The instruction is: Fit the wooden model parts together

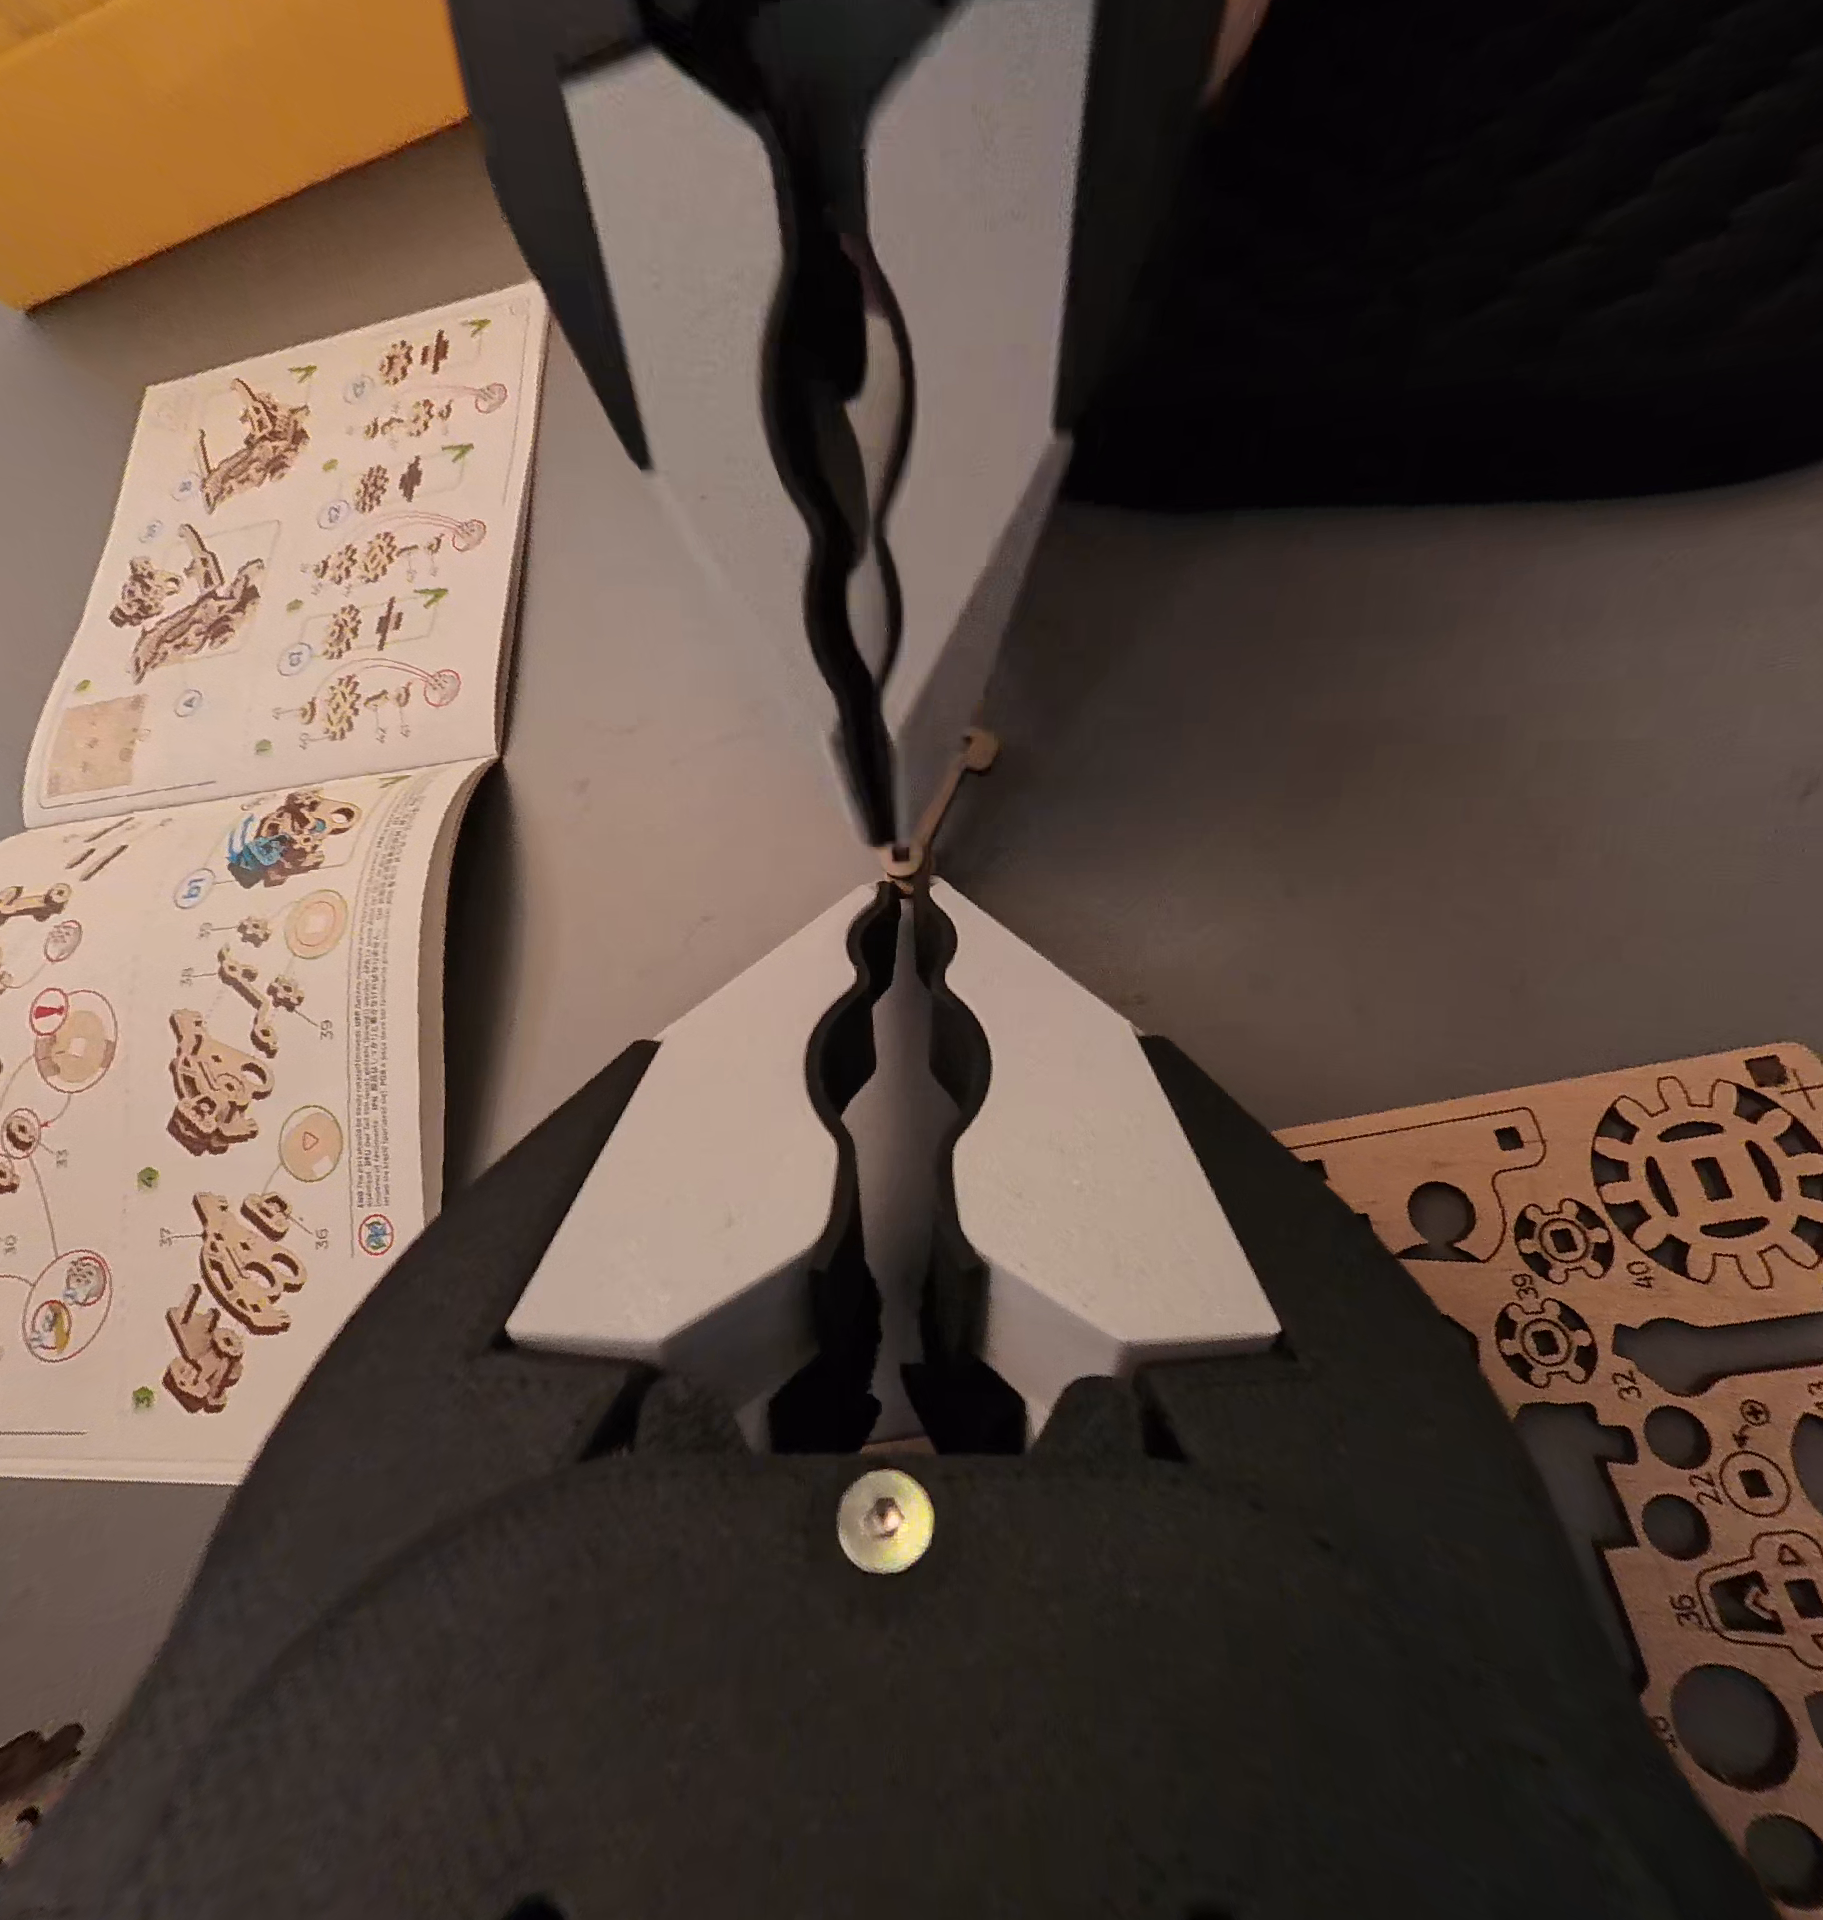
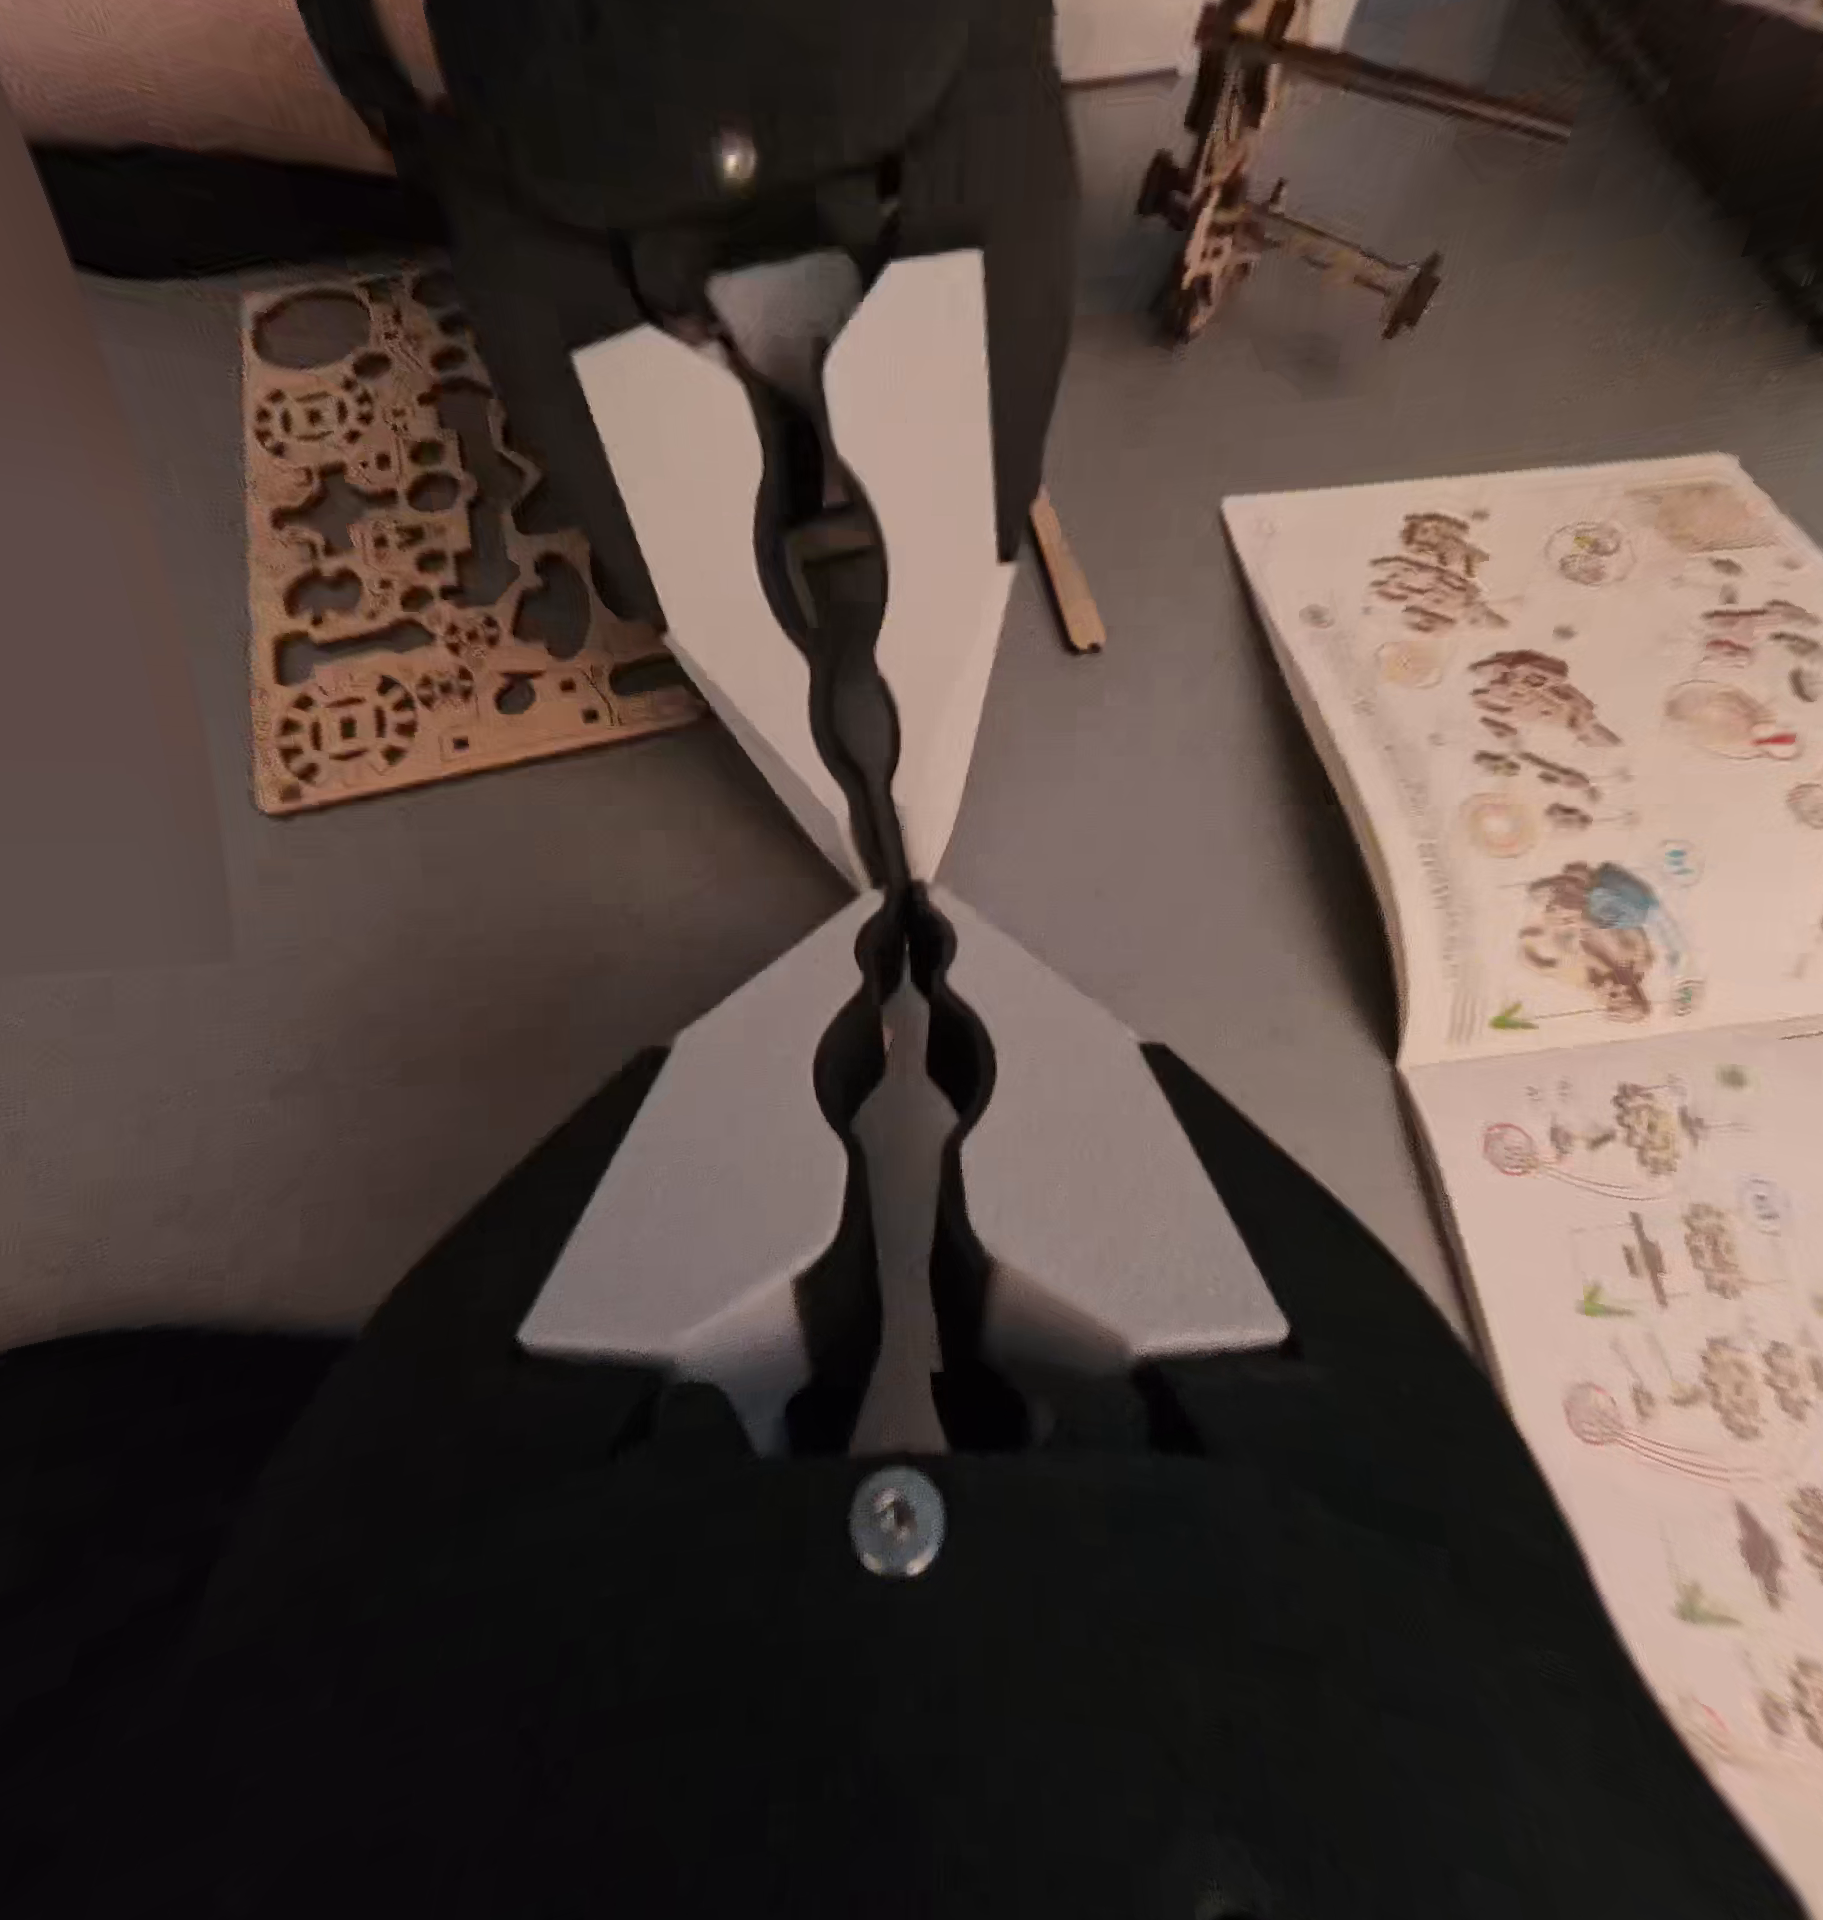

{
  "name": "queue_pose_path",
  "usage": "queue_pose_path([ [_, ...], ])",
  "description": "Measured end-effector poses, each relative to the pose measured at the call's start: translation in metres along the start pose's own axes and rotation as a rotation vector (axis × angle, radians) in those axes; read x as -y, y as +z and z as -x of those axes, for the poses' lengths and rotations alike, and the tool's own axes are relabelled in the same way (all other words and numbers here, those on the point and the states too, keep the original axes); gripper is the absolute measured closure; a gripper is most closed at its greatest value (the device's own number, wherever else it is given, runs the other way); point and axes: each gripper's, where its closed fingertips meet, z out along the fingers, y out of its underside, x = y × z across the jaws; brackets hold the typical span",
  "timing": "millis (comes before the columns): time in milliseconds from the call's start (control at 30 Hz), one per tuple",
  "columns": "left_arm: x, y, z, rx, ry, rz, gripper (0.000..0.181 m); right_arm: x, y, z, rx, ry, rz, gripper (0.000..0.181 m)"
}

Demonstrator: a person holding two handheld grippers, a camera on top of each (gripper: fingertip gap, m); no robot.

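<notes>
A grey table (image 1: 1406, 779) carries everything. At lower centre of the left wrist view, the left gripper (image 1: 899, 896) is clenched on a small wooden part (image 1: 902, 858) at its tips. Tip to tip with it, the right gripper (image 1: 879, 831) is pinched shut on the near end of a thin wooden strip (image 1: 957, 781). A punched wooden sheet (image 1: 1634, 1351) lies lower right, an open instruction booklet (image 1: 263, 831) left, a yellow box (image 1: 159, 135) upper left. In the right wrist view, a part-built wooden model (image 2: 1260, 208) stands upper right.
</notes>
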Motion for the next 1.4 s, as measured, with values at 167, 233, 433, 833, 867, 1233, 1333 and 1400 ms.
queue_pose_path([
  [167, -0.001, 0.000, 0.000, -0.002, -0.007, 0.006, 0.180, -0.003, 0.004, 0.000, -0.006, -0.012, 0.001, 0.181],
  [233, -0.001, 0.000, 0.000, -0.003, -0.012, 0.005, 0.180, 0.006, -0.007, -0.003, -0.029, -0.008, -0.007, 0.181],
  [433, -0.001, 0.000, 0.001, -0.003, -0.014, 0.008, 0.180, 0.004, -0.006, -0.004, -0.039, -0.015, 0.015, 0.181],
  [833, -0.001, 0.000, 0.002, -0.002, -0.017, 0.012, 0.180, 0.012, -0.008, -0.004, -0.020, 0.007, -0.030, 0.181],
  [867, -0.001, 0.000, 0.002, -0.001, -0.015, 0.011, 0.180, 0.020, -0.011, -0.002, -0.038, -0.027, -0.077, 0.181],
  [1233, -0.002, 0.000, 0.002, -0.003, -0.020, 0.018, 0.180, 0.010, -0.006, -0.003, -0.032, -0.007, -0.018, 0.181],
  [1333, -0.002, 0.000, 0.002, -0.006, -0.020, 0.017, 0.180, -0.014, 0.006, -0.002, 0.001, 0.021, 0.086, 0.175],
  [1400, -0.001, -0.001, 0.002, -0.004, -0.022, 0.017, 0.180, 0.000, -0.002, -0.005, 0.018, 0.094, 0.018, 0.181],
])
